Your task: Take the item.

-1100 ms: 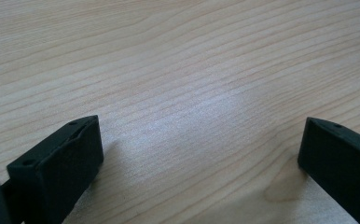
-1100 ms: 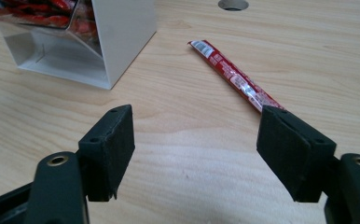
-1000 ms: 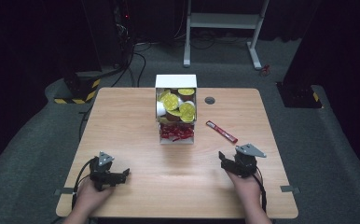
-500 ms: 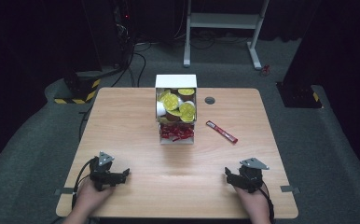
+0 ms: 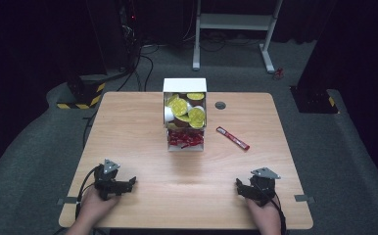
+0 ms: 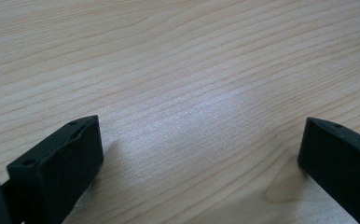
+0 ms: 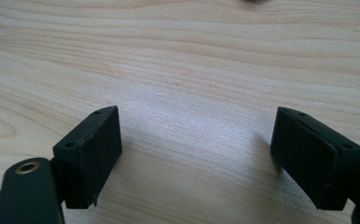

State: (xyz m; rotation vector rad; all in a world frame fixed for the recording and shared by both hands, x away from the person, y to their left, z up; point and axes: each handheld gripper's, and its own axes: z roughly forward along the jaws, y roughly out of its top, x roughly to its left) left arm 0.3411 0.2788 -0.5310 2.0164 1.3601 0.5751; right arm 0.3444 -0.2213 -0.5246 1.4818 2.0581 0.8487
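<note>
1. L gripper [image 5: 130,182]: near-left corner of wooden table [image 5: 128,127], held in a hand, low over the top. Jaws wide apart, nothing betw. them; left gripper view has bare wood grain betw. the 2 black jaws.
2. R gripper [image 5: 240,187]: near-right corner, held in the other hand, low over the top. Jaws wide apart, have just been opening further; nothing betw. them, bare wood in the right gripper view.
3. White box [image 5: 184,84]: centre-far part of table, well apart from both grippers. Open top/front. Upper part holds round yellow-lidded cups [image 5: 195,115]; lower part holds red sachets [image 5: 184,140].
4. Red stick packet [image 5: 232,138]: lies flat on table just R of box, slanted, not touching it. Nearest loose item to R gripper but still well apart.
5. Small dark round disc [image 5: 220,105]: set in tabletop, far side, R of box.
6. Surroundings: dark grey floor, white desk frame [image 5: 236,22] beyond table, black/yellow striped base [image 5: 82,93] far-left, cables on floor.
</note>
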